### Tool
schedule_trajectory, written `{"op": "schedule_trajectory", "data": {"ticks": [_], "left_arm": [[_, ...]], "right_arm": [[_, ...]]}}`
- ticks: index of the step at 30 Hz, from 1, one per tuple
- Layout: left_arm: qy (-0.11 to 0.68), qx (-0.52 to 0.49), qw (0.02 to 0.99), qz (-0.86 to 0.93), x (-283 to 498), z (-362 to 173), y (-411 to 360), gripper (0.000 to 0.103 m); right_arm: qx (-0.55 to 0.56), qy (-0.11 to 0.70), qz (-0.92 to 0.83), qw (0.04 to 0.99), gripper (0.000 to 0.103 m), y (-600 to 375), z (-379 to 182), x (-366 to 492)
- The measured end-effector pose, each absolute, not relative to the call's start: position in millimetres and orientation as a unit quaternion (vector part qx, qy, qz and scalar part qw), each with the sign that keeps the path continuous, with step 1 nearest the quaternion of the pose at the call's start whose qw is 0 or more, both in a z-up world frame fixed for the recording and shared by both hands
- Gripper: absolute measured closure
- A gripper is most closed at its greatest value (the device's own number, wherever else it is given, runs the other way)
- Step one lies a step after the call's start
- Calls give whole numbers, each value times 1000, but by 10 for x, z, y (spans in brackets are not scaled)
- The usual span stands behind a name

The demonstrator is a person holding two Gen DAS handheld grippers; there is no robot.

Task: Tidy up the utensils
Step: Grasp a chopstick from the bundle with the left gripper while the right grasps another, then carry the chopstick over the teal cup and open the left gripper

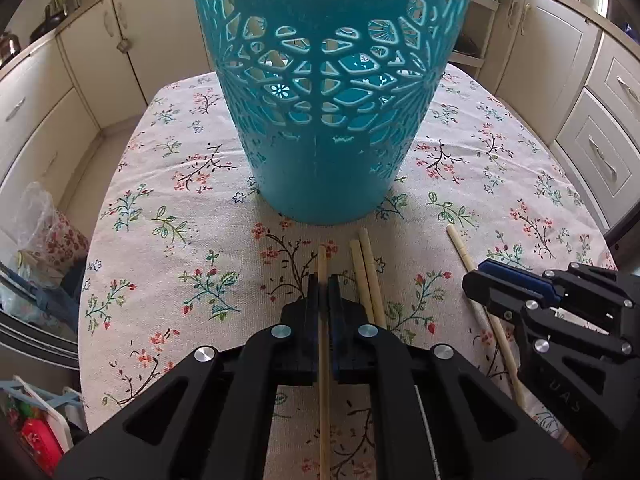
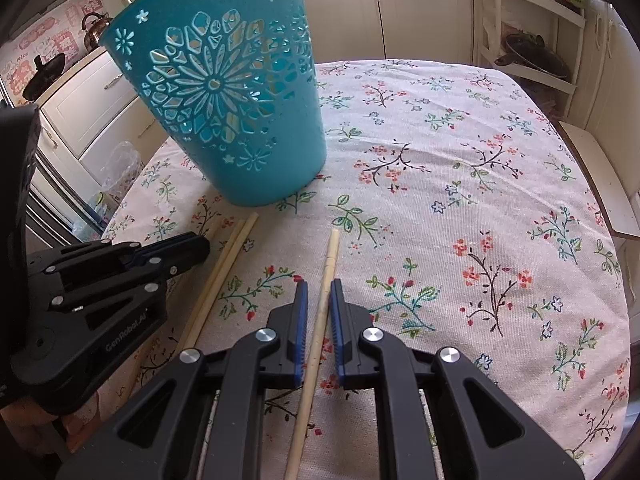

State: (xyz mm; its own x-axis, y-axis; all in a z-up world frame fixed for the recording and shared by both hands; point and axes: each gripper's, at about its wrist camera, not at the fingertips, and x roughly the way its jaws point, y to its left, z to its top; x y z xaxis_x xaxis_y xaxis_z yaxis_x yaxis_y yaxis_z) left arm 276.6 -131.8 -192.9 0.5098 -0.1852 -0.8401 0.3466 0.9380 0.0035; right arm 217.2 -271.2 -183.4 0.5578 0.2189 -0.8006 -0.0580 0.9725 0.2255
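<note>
A teal cut-out basket (image 1: 324, 92) stands on the floral tablecloth (image 1: 168, 208); it also shows in the right wrist view (image 2: 236, 96). Several wooden chopsticks lie in front of it. My left gripper (image 1: 323, 284) is shut on one chopstick (image 1: 323, 360) that runs back between its fingers. A pair of chopsticks (image 1: 366, 276) lies just to its right, seen also in the right wrist view (image 2: 224, 268). My right gripper (image 2: 319, 288) straddles a single chopstick (image 2: 320, 312) lying on the cloth, jaws narrowly open with small gaps on both sides. That gripper (image 1: 480, 280) and chopstick (image 1: 464, 252) also show in the left wrist view.
Cream kitchen cabinets (image 1: 80, 64) surround the table. A plastic bag and clutter (image 1: 36, 232) sit at the left below the table edge. A white shelf rack (image 2: 528, 40) stands at the back right. The tablecloth (image 2: 480, 200) stretches to the right of the basket.
</note>
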Motion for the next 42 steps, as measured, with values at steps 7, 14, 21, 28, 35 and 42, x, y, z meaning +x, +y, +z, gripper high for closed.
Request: {"op": "schedule_trajectory", "data": {"ticks": [7,14,21,28,35,42], "left_arm": [[456,82,872,-161,2690,-1843,-1259,99],[423,-7,881,-213,2593,-1622,-904,99],[362,-61,896,-251,2432,-1070,-646,99],[260,-96,922,-272,2531,-214,-684,99],[168,-113,953,-223,2922,388,-842,99],[128,-125,971,-159,3402,400,-1007,99]], "right_arm": [[84,460,78,881,91,-2696,-1835,2163],[79,457,77,883,91,-2665,-1840,2153],[76,456,75,884,91,-2626,-1836,2133],[76,455,75,884,91,-2622,-1829,2129],[84,456,78,883,89,-2649,-1823,2136],[89,455,80,882,89,-2672,-1832,2165]]}}
